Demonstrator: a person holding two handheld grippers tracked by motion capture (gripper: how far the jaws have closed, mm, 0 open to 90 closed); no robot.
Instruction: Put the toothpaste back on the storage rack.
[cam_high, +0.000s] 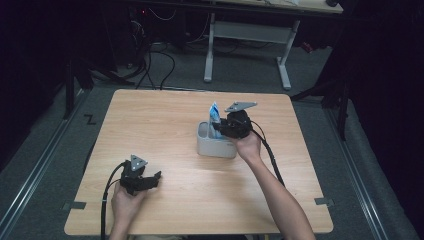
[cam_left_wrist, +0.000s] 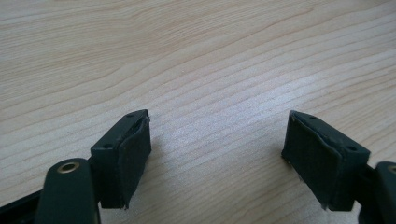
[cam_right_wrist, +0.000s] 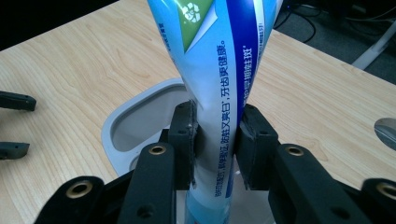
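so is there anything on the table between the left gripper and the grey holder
No, that stretch is bare wood. The high view shows nothing on the table between the left gripper and the grey holder.

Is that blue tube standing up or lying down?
Standing upright: the tube rises out of the grey holder, pinched between the right tongs.

A light wooden table (cam_high: 165, 125) is standing on a grey floor (cam_high: 45, 150), its pale grain showing across the top. A grey plastic holder (cam_high: 215, 146) is sitting directly on it, right of centre and toward the far side.
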